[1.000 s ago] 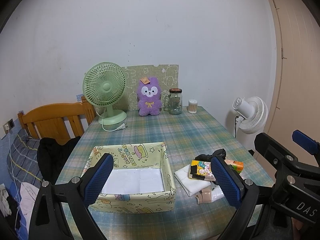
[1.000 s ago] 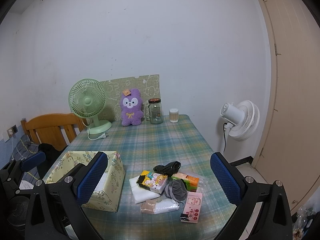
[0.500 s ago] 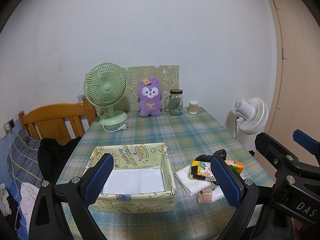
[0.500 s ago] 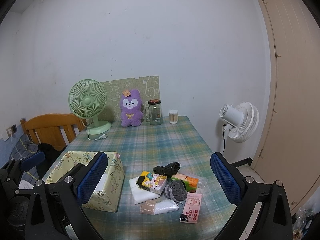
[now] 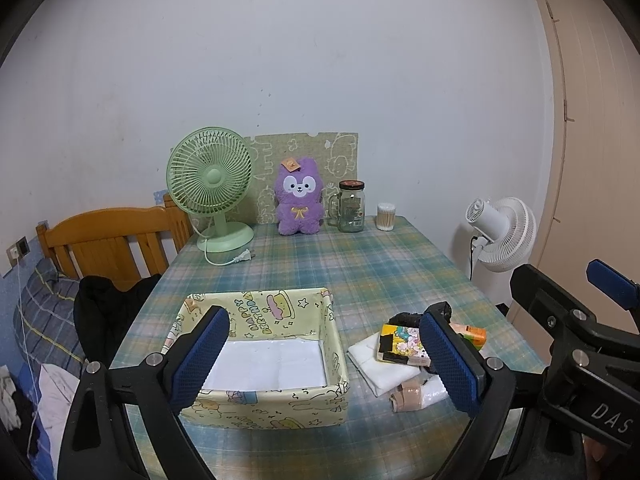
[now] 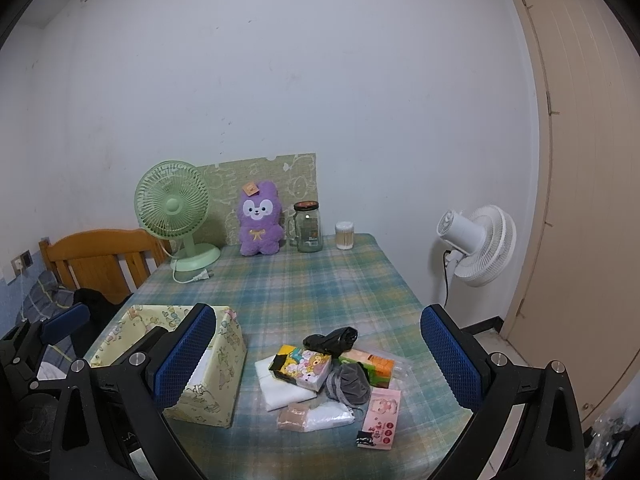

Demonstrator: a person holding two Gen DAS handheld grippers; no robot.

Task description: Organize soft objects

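Nothing on the desk (image 6: 320, 280) has shifted; both cameras have only drifted slightly. Landmark: the box (image 5: 264, 356), which holds just a white liner, so sorting has not begun, I judge. Right of the box lies the whole pile: white cloth (image 6: 280, 390), cartoon pack (image 6: 302, 366), grey pouch (image 6: 348, 380), pink packet (image 6: 380, 416). Left gripper (image 5: 324, 364) and right gripper (image 6: 316, 364) hover with fingers spread wide, holding nothing.
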